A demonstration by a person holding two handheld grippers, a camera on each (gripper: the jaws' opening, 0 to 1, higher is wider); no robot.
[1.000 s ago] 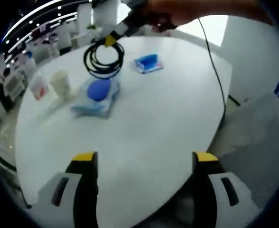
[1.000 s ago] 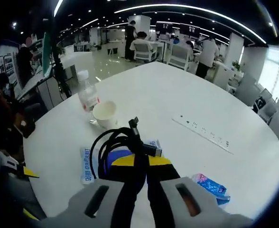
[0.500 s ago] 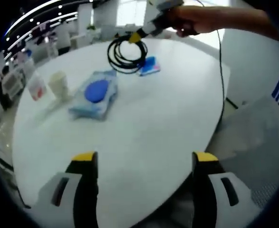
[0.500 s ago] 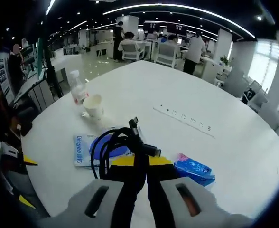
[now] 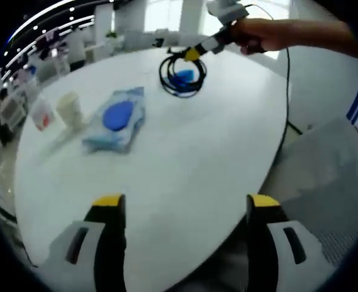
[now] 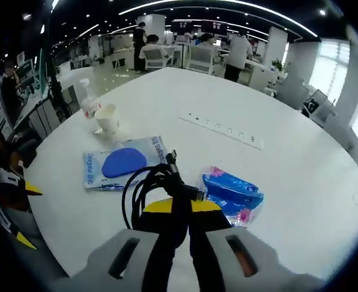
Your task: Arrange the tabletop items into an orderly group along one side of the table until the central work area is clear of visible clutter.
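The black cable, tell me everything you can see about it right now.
The black cable is wound into a loose coil of several loops, rubbery looking, with a plug end poking out near the top. The right gripper is shut on it and holds it above the white table. In the left gripper view the coil hangs in front of the small blue packet.
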